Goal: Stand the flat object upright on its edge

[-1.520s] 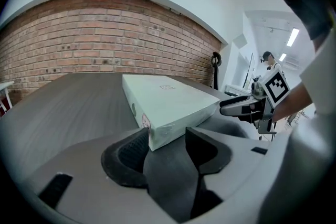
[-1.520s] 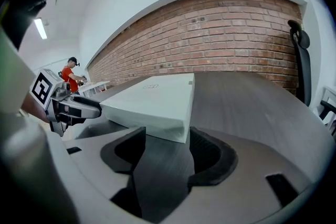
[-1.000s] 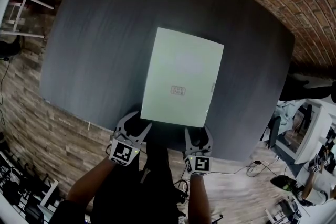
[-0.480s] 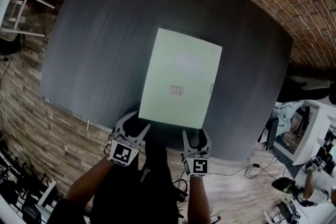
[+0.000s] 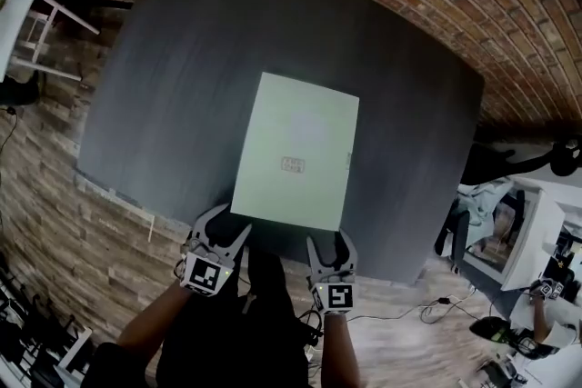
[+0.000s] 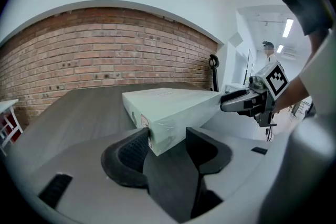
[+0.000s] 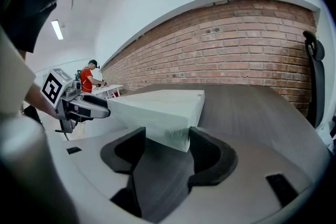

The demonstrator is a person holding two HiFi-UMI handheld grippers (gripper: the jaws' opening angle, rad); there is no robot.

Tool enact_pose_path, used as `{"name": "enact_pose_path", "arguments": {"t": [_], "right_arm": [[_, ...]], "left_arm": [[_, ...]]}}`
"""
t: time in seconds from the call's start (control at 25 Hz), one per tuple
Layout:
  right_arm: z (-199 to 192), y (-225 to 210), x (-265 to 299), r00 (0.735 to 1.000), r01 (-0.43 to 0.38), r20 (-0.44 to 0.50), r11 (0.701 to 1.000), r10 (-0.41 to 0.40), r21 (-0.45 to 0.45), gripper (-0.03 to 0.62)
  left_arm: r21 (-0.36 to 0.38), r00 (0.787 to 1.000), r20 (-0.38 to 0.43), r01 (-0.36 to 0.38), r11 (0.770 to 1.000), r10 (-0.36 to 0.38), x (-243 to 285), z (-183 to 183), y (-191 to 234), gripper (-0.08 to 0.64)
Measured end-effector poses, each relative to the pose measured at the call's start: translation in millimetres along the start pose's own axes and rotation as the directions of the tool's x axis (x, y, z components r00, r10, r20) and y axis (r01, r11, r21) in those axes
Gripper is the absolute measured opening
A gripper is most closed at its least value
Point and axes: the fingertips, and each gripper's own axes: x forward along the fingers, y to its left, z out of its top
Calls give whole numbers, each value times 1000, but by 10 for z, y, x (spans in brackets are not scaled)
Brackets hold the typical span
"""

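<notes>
Since the left gripper [image 5: 225, 230] and right gripper [image 5: 329, 241] each stand wide, unclamped, around a near corner of the box [image 5: 296, 150], I'd close both evenly before tipping it upright.

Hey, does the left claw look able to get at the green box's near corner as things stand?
Probably yes: the left claw is open, and the near corner of the green box sits between its jaws, with nothing else in the way.
</notes>
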Motion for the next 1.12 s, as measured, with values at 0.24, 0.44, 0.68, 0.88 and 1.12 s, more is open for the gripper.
{"name": "enact_pose_path", "arguments": {"t": [0.24,0.44,0.68,0.88,1.12], "right_arm": [[275,120,-234,999,-13,42,1000,14,-17,259],[510,182,-369,997,-11,75,1000,12,-13,259],[696,252,-430,995,-26,99,998,31,-56,259],[843,312,-502,992,-35,121,998,42,-60,259],[1106,311,-573,989,-35,145,998,43,-59,259]], "left_arm": [[-25,999,32,-15,1000,16,-313,206,-92,215],[-25,998,62,-21,999,23,-479,393,-103,215],[-46,995,82,-52,998,56,-536,537,-19,218],[-56,991,122,-57,997,64,-640,697,45,218],[-46,987,158,-35,998,42,-711,905,64,218]]}}
